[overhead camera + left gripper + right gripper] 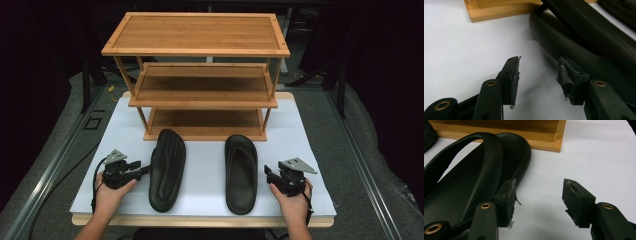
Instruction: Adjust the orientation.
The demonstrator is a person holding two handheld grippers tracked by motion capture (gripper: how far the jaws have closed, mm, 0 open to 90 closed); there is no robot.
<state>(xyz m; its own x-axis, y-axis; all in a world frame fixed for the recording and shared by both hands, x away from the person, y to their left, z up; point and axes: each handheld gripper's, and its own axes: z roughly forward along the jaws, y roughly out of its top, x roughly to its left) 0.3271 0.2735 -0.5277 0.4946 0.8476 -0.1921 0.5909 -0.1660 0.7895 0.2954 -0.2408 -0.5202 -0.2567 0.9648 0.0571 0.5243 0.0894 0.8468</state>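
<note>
Both tongs stood spread and empty: left gripper (146, 170) beside the overturned sandal (167, 169), right gripper (268, 175) beside the upright sandal (241, 172), seemingly ready to grasp below the rack (196, 35).

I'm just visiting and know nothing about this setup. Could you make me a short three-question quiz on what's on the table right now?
1. True or false: the wooden rack has slippers on its shelves.
2. Which slipper lies sole up? A. the left slipper B. the right slipper
3. Fill in: the fingers of the left gripper and the right gripper stand ____, with only white table between them.

Key:
1. False; all three shelves are bare.
2. A; its ribbed sole faces up, while the right slipper shows its strap and footbed.
3. Apart; neither grips a slipper yet.
</note>
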